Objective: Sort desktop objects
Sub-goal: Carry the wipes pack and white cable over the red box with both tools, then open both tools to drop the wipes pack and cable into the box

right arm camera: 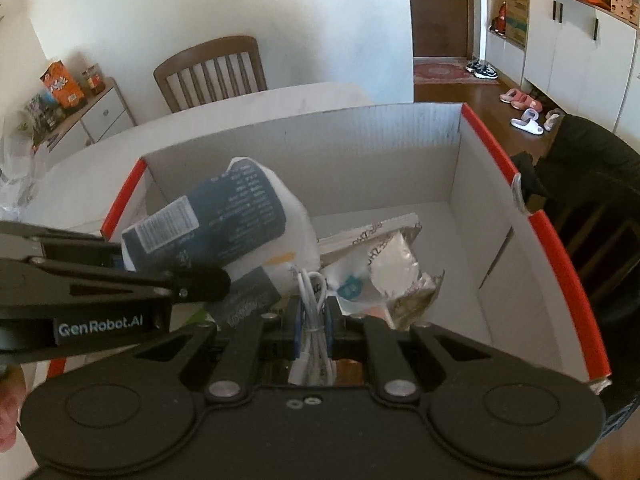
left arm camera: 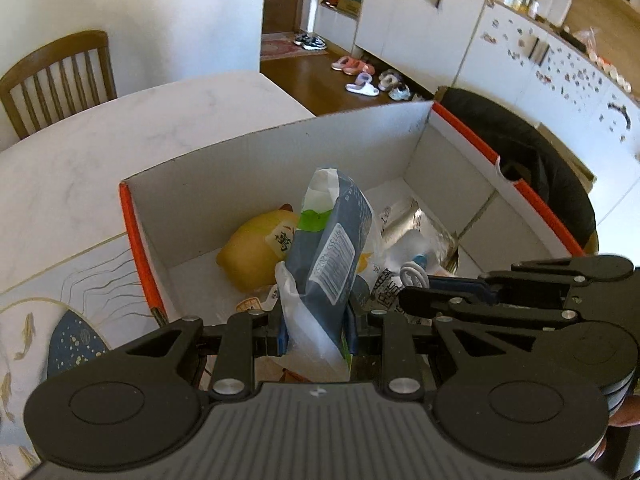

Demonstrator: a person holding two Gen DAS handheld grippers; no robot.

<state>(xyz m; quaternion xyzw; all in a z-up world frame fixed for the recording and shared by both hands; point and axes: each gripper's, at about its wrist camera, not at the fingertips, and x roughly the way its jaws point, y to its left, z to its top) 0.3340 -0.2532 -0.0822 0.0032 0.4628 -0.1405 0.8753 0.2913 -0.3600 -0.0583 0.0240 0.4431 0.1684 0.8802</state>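
We see two held items over an open cardboard box (left arm camera: 280, 148) w/ orange rims, which sits on a white marble tabletop (left arm camera: 120, 136), filling the tabletop's right side up to its right edge.

Left gripper (left arm camera: 316, 332) is clenched on a dark blue-and-white packet (left arm camera: 328, 248) w/ a barcode label; the packet stands tilted between the fingers, its top leaning over the box interior. In the right wrist view the same packet (right arm camera: 216, 224) juts from the left gripper's arm (right arm camera: 188, 280), which crosses in from the left.

Right gripper (right arm camera: 314, 330) is clamped on a bundle of white cable (right arm camera: 314, 320), coils poking up just past the fingers. From the left wrist view the right gripper (left arm camera: 424, 292) lies sideways, just beside the packet, cable loop (left arm camera: 412, 272) at its tip.

Inside the box: a yellow plush toy (left arm camera: 252, 256) by the left wall, a crinkled silver foil bag (right arm camera: 400, 272) near the middle, plus papers and wrappers on the floor of it.

Beyond the tabletop's far edge: a wooden chair (right arm camera: 212, 72) against a white wall. A dark garment (left arm camera: 532, 160) hangs just off the box's right side. Slippers (left arm camera: 368, 84) on the wood floor, white cabinets (left arm camera: 420, 20) behind.
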